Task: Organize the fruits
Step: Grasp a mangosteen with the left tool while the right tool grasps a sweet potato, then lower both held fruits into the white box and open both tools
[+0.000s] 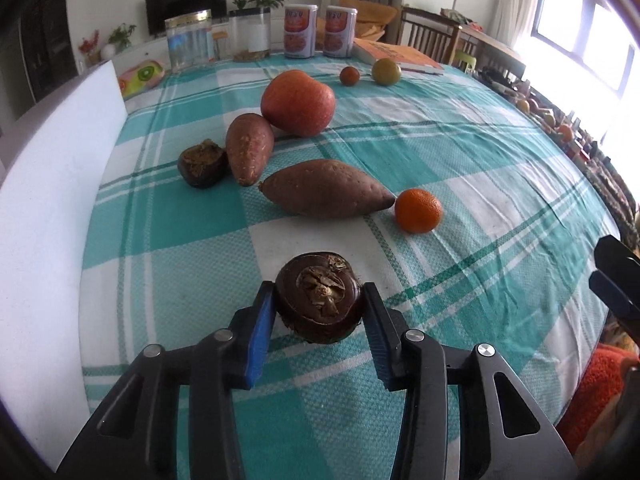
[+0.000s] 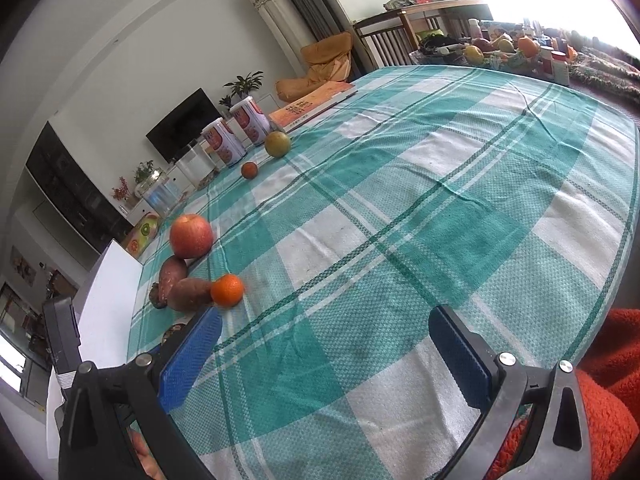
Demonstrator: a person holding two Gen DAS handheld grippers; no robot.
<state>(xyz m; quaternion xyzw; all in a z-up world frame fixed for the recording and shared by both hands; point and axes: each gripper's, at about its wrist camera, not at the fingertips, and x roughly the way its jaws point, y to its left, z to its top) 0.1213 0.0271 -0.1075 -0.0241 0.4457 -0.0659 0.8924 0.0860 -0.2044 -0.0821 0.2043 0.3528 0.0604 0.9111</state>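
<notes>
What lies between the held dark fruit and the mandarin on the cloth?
Nothing: in the left wrist view only bare checked tablecloth separates the dark fruit, clamped in the left gripper, from the mandarin. The sweet potato lies off to the side.

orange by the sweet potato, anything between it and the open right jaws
Nothing visible: only bare checked tablecloth lies between the right gripper and the orange. A sweet potato sits just behind it.
</notes>
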